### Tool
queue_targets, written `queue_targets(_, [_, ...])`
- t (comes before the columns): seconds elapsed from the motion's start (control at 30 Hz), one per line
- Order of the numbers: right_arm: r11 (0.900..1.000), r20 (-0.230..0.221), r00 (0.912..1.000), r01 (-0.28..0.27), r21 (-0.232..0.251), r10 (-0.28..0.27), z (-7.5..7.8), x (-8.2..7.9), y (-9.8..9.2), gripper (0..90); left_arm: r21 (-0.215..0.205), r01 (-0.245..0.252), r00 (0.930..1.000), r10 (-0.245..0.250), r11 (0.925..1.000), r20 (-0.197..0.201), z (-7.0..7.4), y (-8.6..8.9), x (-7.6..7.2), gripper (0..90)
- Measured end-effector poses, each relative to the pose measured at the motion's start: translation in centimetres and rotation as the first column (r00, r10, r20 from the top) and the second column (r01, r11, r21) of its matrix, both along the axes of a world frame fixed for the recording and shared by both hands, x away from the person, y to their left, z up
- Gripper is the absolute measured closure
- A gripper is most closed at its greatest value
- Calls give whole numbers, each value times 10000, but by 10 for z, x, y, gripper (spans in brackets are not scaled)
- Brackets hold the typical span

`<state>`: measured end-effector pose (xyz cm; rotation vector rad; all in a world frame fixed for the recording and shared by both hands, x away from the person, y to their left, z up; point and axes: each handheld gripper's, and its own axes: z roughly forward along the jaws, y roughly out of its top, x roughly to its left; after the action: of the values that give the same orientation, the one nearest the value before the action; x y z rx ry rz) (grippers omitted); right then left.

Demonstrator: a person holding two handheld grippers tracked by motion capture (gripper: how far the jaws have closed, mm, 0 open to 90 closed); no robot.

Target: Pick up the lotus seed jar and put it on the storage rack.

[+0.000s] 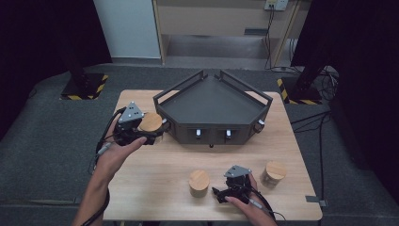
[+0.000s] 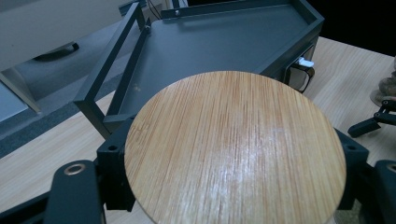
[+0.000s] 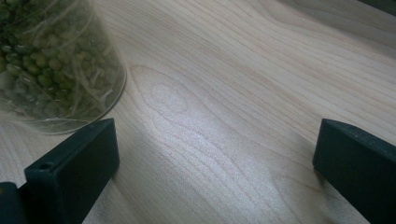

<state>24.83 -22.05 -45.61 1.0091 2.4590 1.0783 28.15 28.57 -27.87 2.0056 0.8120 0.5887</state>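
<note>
- high view: the left gripper [image 1: 149, 132] sits at the left part of the pale wooden table [image 1: 155, 188] with its jaws closed on a glass jar with a round bamboo lid [image 1: 151, 122]; the jar is between the jaws, just beside the left wall of the dark grey angular metal tray with low rails [image 1: 214, 101], which lies to the gripper's right.
- high view: the right gripper [image 1: 217, 193] rests low on the table near its front edge, pointing left, jaws spread; a second jar with a bamboo lid [image 1: 199, 182] stands just ahead of its tips, apart from them, and a third lidded jar [image 1: 275, 172] stands behind it, to its right.
- left gripper view: the bamboo lid [image 2: 236, 149] sits between the two black jaws, which hug the jar below it on both sides; the tray [image 2: 210, 42] lies straight ahead, beyond the lid, and the other gripper's tips show far right.
- right gripper view: the jaws stand wide apart over bare table [image 3: 233, 93], nothing between them; the glass jar of green beans [image 3: 51, 65] stands just ahead of the left jaw, whether touching it i cannot tell.
</note>
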Motion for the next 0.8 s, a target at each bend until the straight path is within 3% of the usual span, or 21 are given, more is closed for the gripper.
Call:
queue_targets(0.23, [10000, -2, 10000, 3, 0, -3, 0, 0, 0, 4, -176, 138, 9998, -136, 9997, 125, 5, -3, 9, 235])
queue_targets(0.43, [10000, -3, 10000, 2, -1, -2, 0, 0, 0, 4, -40, 271, 9994, -270, 9996, 198, 10, -11, 17, 235])
queue_targets(0.8, [10000, -14, 10000, 3, 9, -3, 0, 0, 0, 4, -203, 690, 9971, -683, 9974, 334, 19, -25, 42, 235])
